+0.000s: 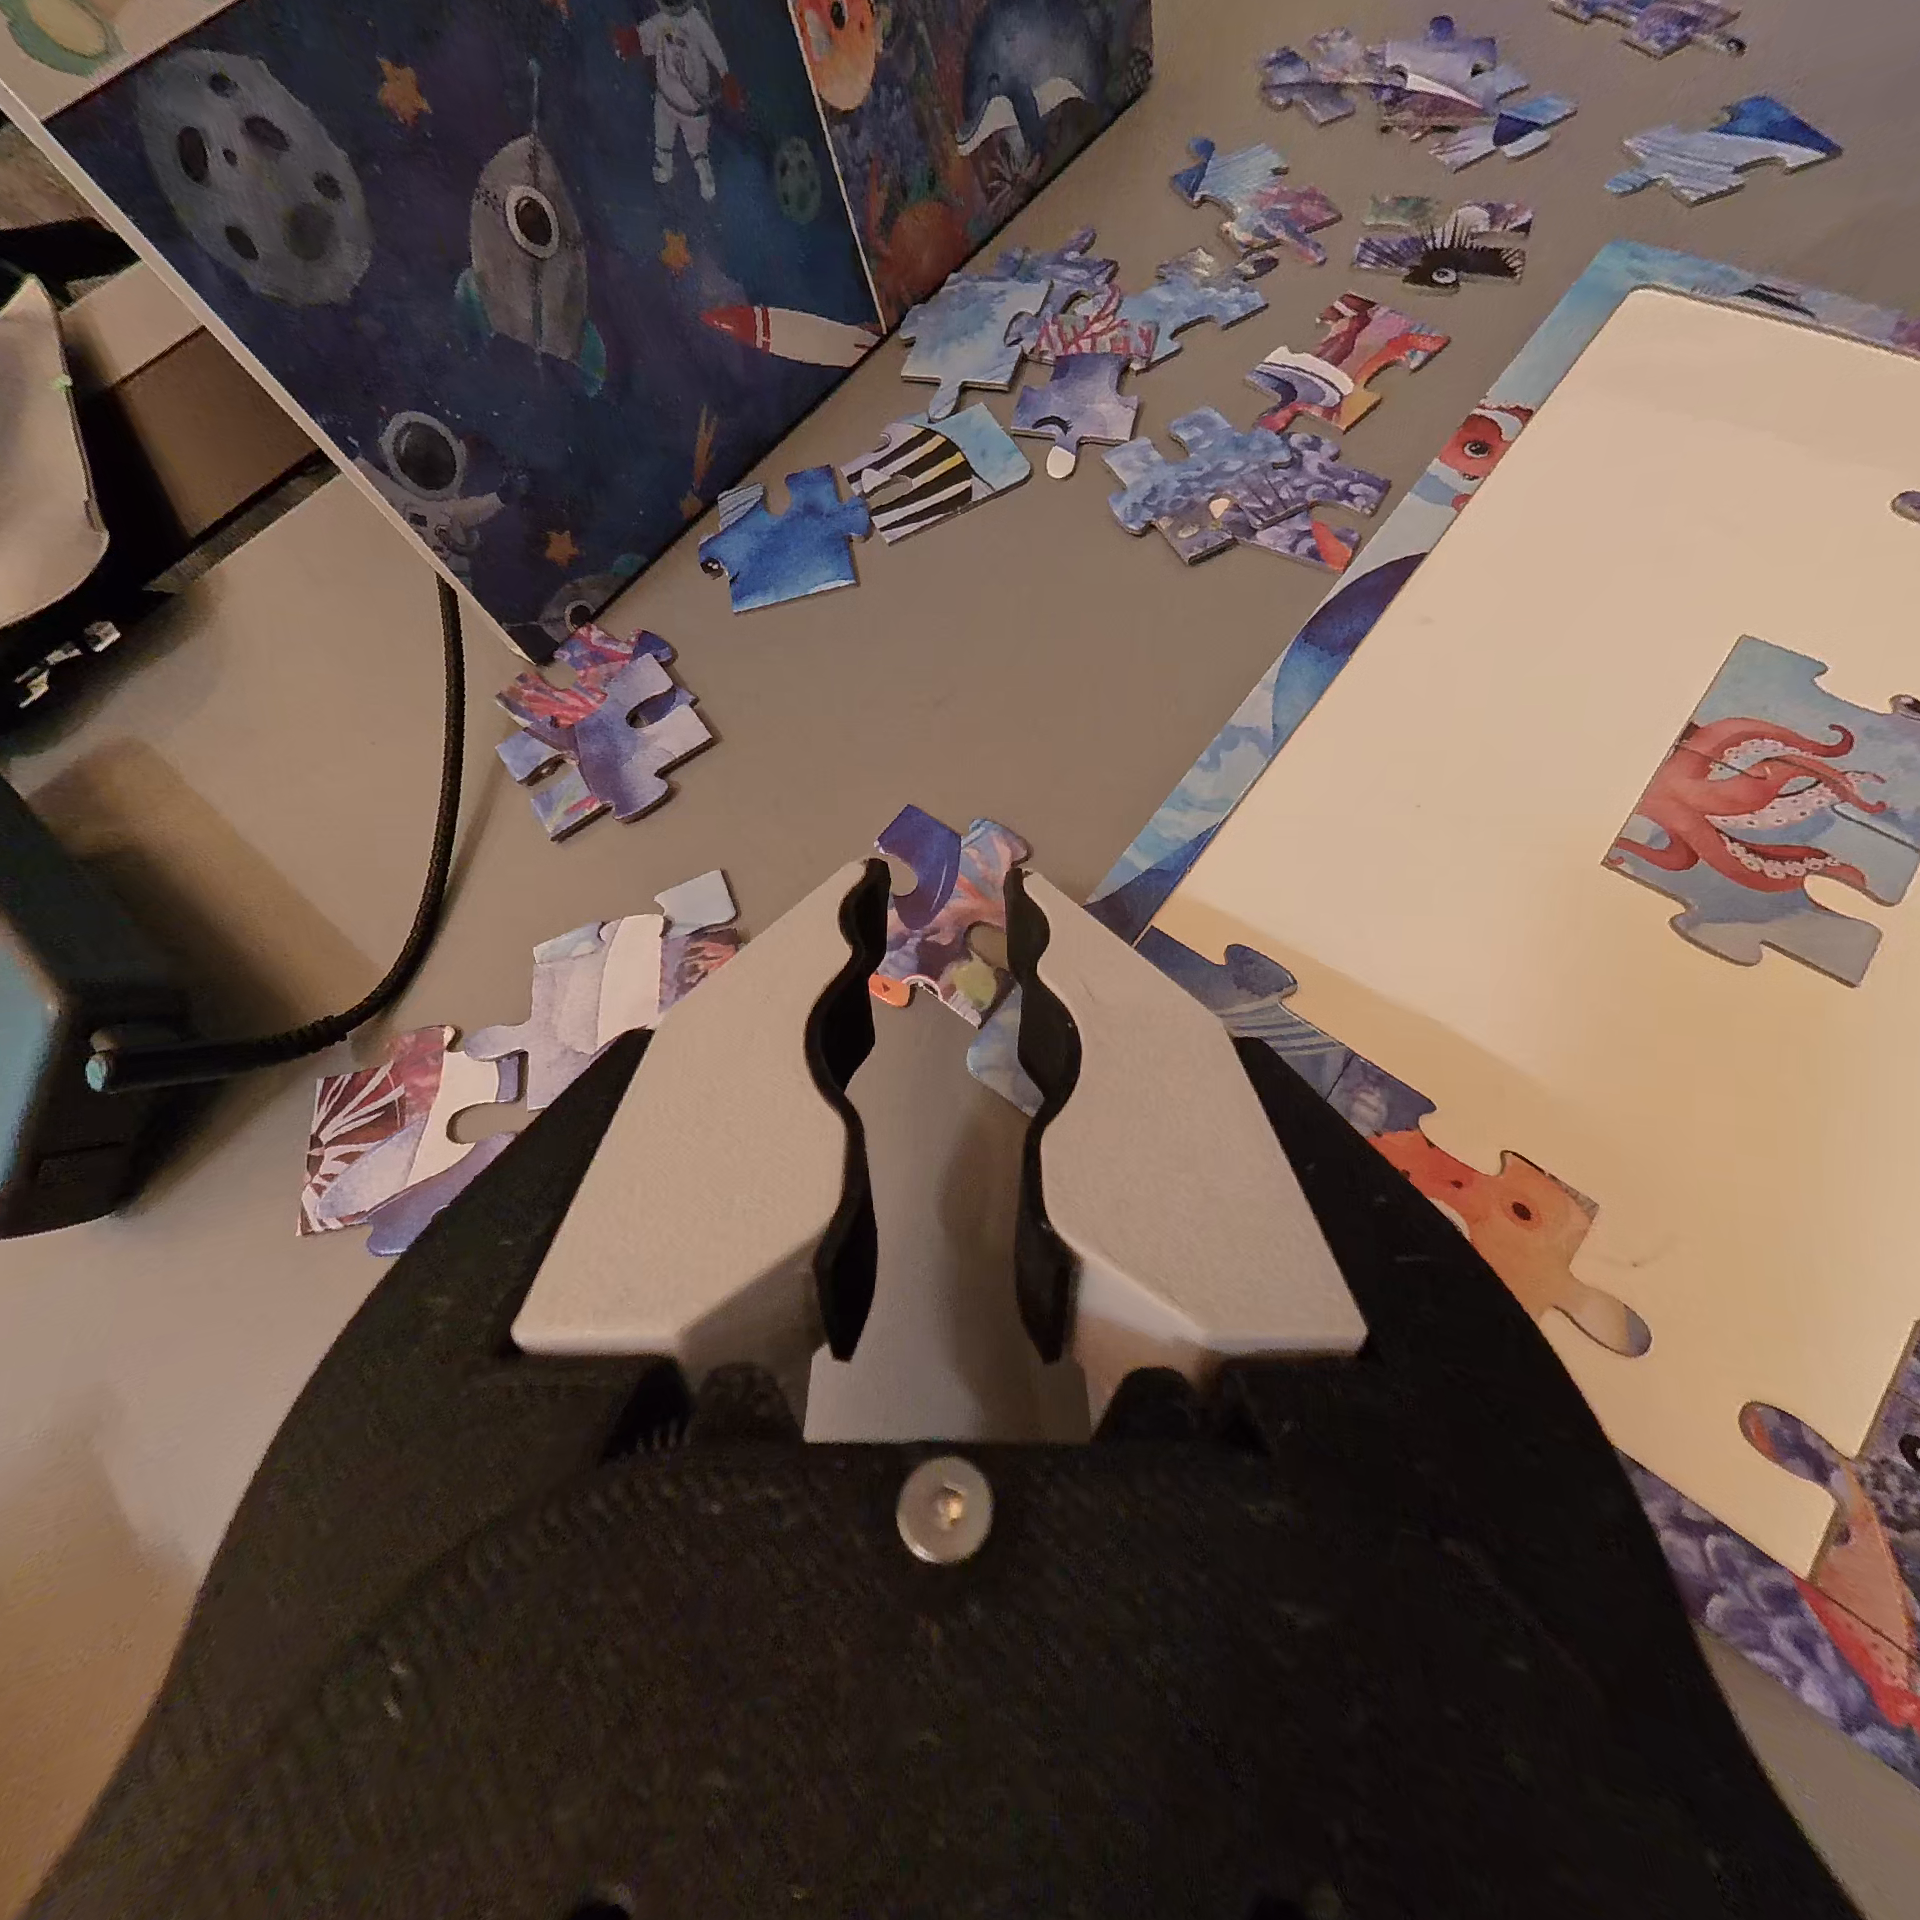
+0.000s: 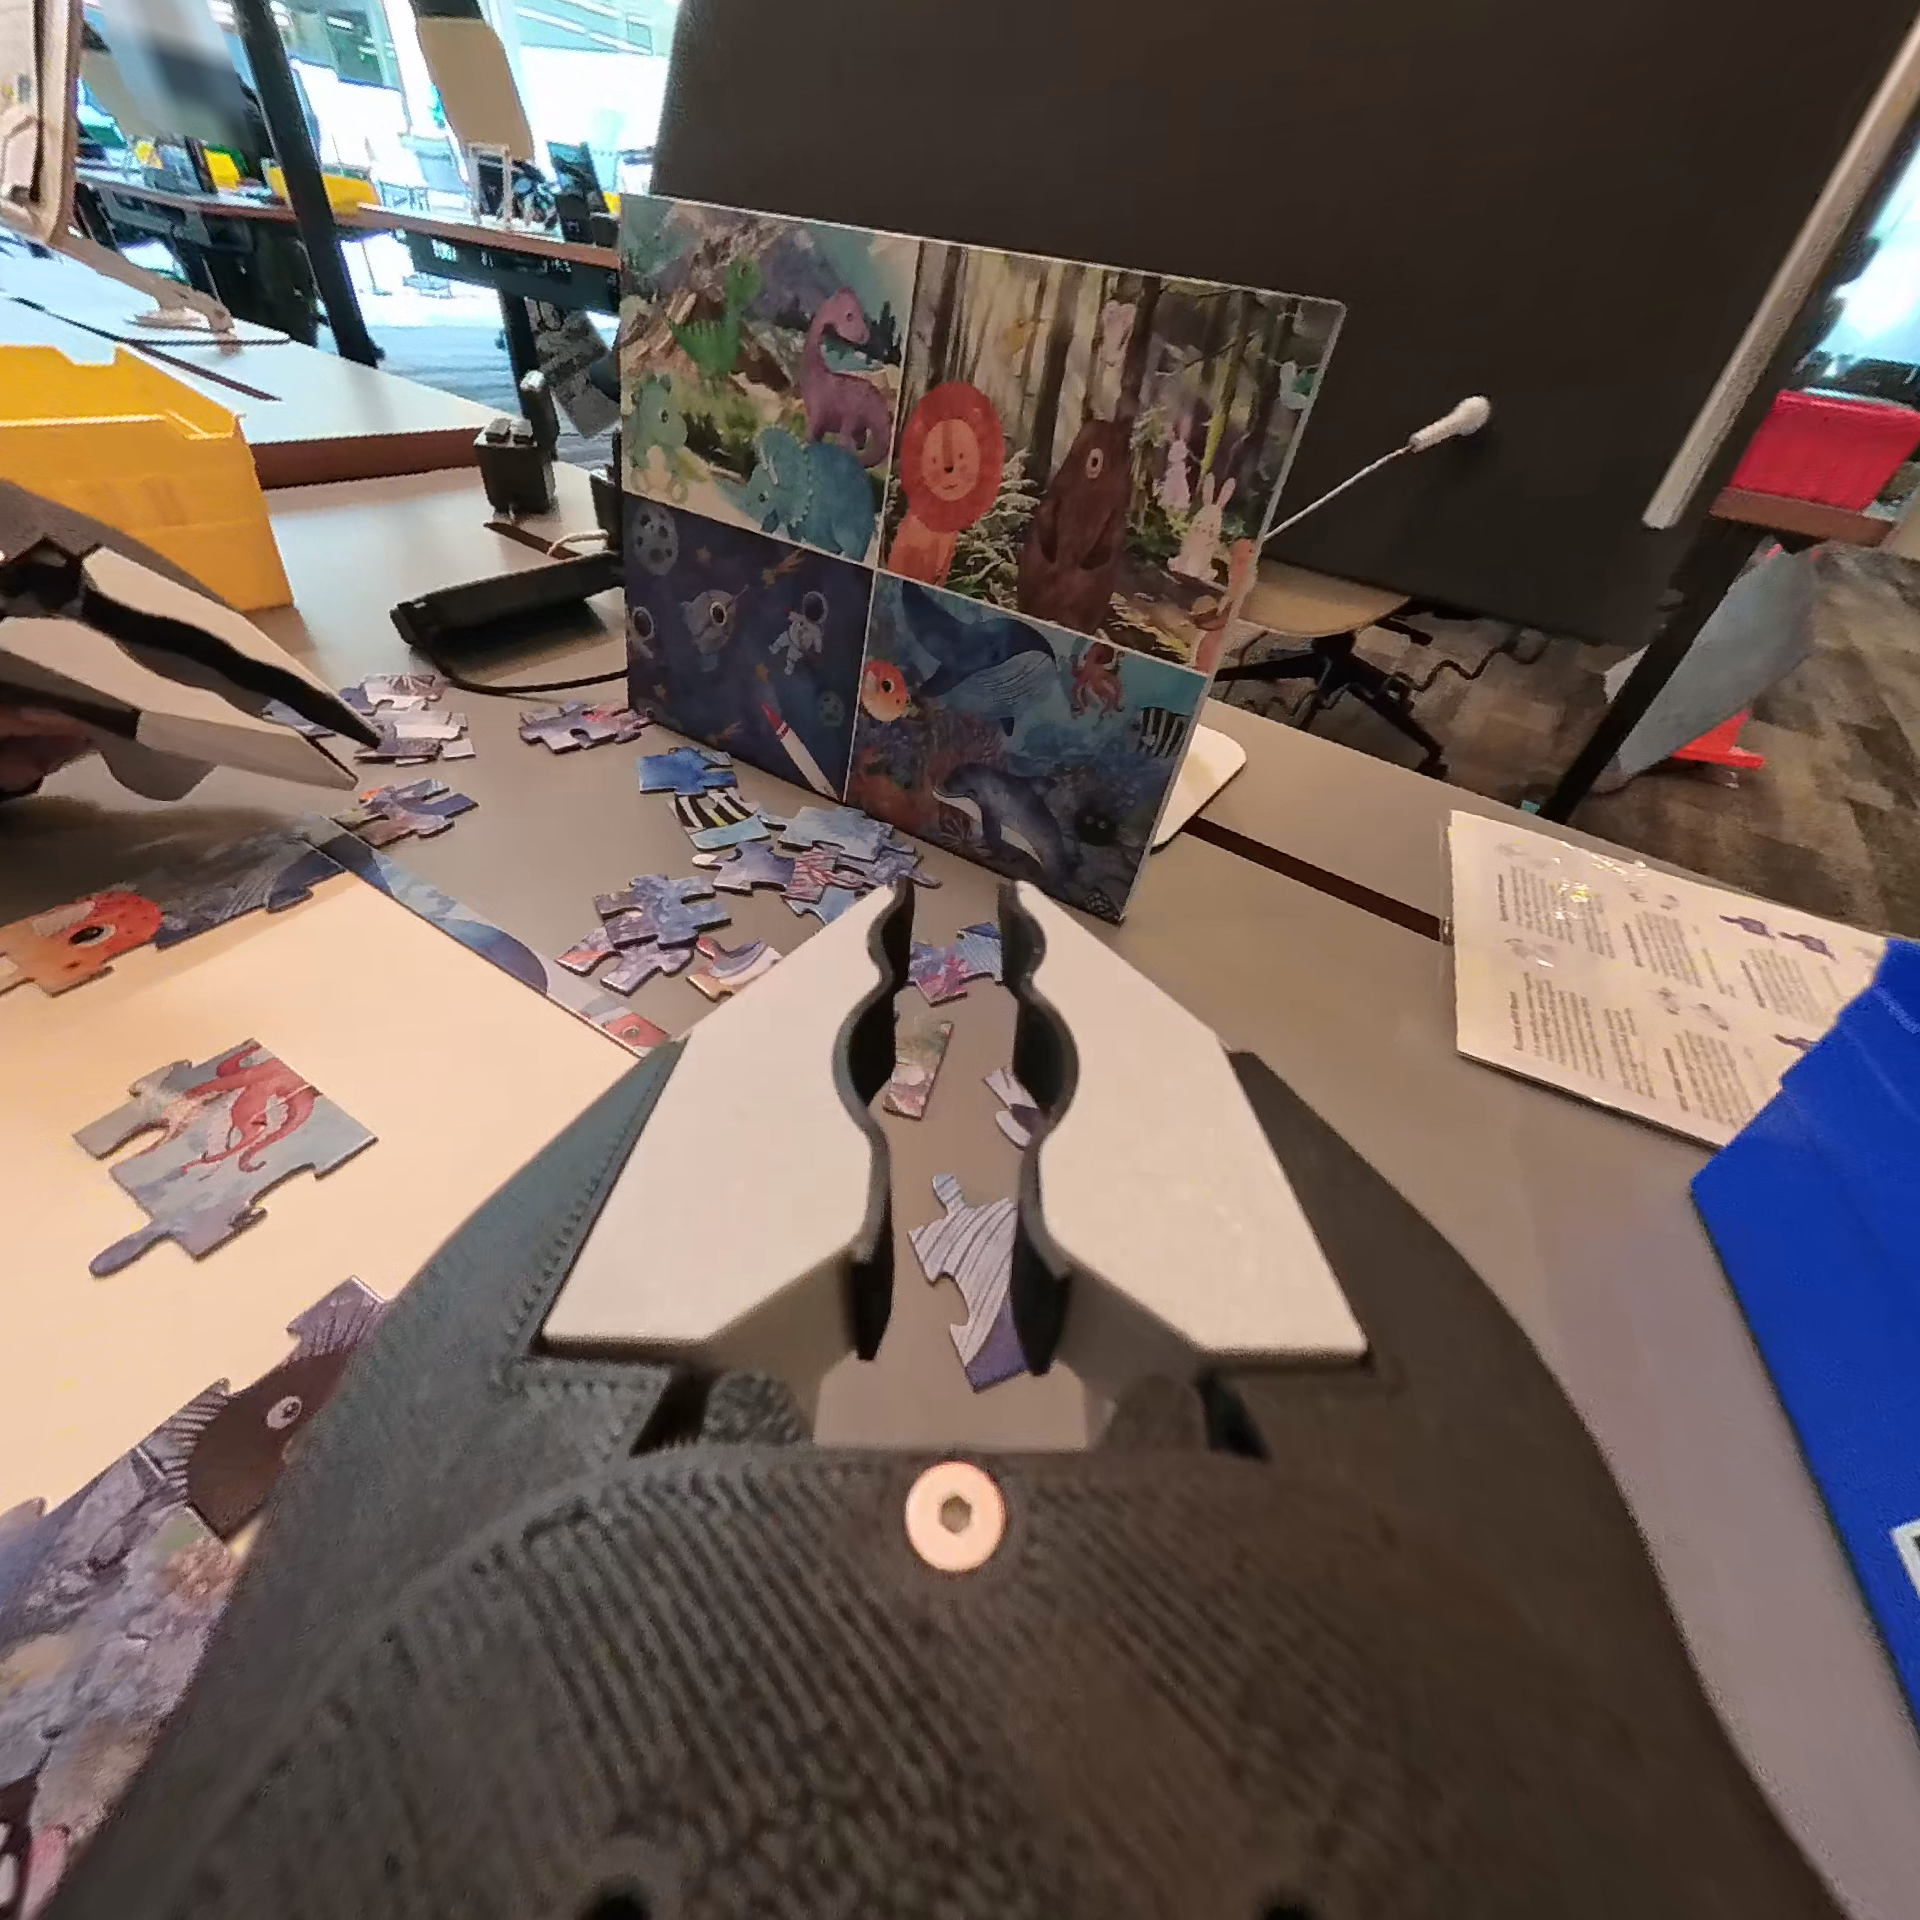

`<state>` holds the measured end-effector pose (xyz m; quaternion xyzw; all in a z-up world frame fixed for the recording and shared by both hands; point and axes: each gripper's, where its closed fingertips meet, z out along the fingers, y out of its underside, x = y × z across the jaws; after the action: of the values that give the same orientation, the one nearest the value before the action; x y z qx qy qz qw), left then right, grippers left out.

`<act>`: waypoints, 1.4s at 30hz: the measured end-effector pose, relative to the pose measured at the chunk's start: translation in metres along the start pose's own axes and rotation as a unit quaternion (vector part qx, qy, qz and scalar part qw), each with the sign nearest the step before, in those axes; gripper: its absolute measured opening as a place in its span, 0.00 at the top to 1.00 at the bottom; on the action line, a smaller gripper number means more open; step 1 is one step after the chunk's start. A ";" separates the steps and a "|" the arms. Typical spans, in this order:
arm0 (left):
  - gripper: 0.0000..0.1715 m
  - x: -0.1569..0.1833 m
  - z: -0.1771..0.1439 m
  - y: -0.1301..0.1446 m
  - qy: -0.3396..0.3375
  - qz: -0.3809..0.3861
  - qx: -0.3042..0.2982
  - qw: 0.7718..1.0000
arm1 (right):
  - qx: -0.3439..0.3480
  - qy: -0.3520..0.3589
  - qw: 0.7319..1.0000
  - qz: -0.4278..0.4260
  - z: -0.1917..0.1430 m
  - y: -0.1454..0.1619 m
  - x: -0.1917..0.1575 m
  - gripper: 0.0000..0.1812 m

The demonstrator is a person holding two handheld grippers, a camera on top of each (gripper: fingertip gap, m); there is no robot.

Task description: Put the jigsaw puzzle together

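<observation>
— So, what did my left wrist camera give me?

— I counted one left gripper (image 1: 948, 873), tilted down over the grey table (image 1: 935, 675), its fingers parted with nothing clasped. A purple-blue puzzle piece (image 1: 940, 914) lay on the table between the fingertips; I could not tell whether they touched it. One puzzle tray (image 1: 1455, 831) lay to the right, holding one joined octopus cluster (image 1: 1766, 810) of what looked like two pieces in its pale middle, and an orange fish piece (image 1: 1496, 1195) fitted at its near border. Loose pieces (image 1: 1091, 384) lay scattered, well over a dozen, too overlapped for an exact count. One picture box (image 1: 468, 291) stood upright behind them.

— And the right wrist camera?

— One right gripper (image 2: 956, 904), raised above the table and pointing at the box (image 2: 935, 582), which showed four picture panels. Its fingers were apart and empty; one striped pale piece (image 2: 977, 1257) lay flat on the table below the gap. The left gripper (image 2: 358, 743) showed far left, its tips down among loose pieces. One printed sheet (image 2: 1621, 966) and one blue folder (image 2: 1829, 1247) lay to the right, touching.
</observation>
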<state>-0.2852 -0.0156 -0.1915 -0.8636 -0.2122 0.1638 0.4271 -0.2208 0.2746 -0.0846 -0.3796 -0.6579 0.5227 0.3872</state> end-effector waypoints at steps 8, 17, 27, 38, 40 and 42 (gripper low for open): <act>0.88 0.000 0.000 0.000 0.000 0.001 0.000 1.000 | -0.001 -0.007 1.000 0.002 0.002 0.000 -0.003 0.91; 0.88 0.000 0.000 0.000 -0.001 0.002 -0.002 1.000 | 0.002 -0.003 1.000 0.004 0.001 0.000 -0.001 0.90; 0.88 0.000 0.000 0.001 0.000 0.003 -0.003 1.000 | -0.003 -0.003 1.000 0.004 0.002 0.001 -0.002 0.90; 0.88 0.001 0.001 0.001 -0.001 0.003 -0.003 1.000 | -0.010 -0.002 1.000 0.009 0.003 0.004 -0.001 0.89; 0.88 0.001 0.001 0.001 -0.001 0.003 -0.003 1.000 | -0.011 -0.002 1.000 0.010 0.003 0.005 0.000 0.89; 0.88 0.000 0.000 0.001 -0.001 0.003 -0.002 1.000 | -0.011 0.000 1.000 0.011 0.004 0.005 0.000 0.88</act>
<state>-0.2848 -0.0155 -0.1924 -0.8651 -0.2103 0.1656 0.4242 -0.2236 0.2738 -0.0899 -0.3909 -0.6593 0.5200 0.3771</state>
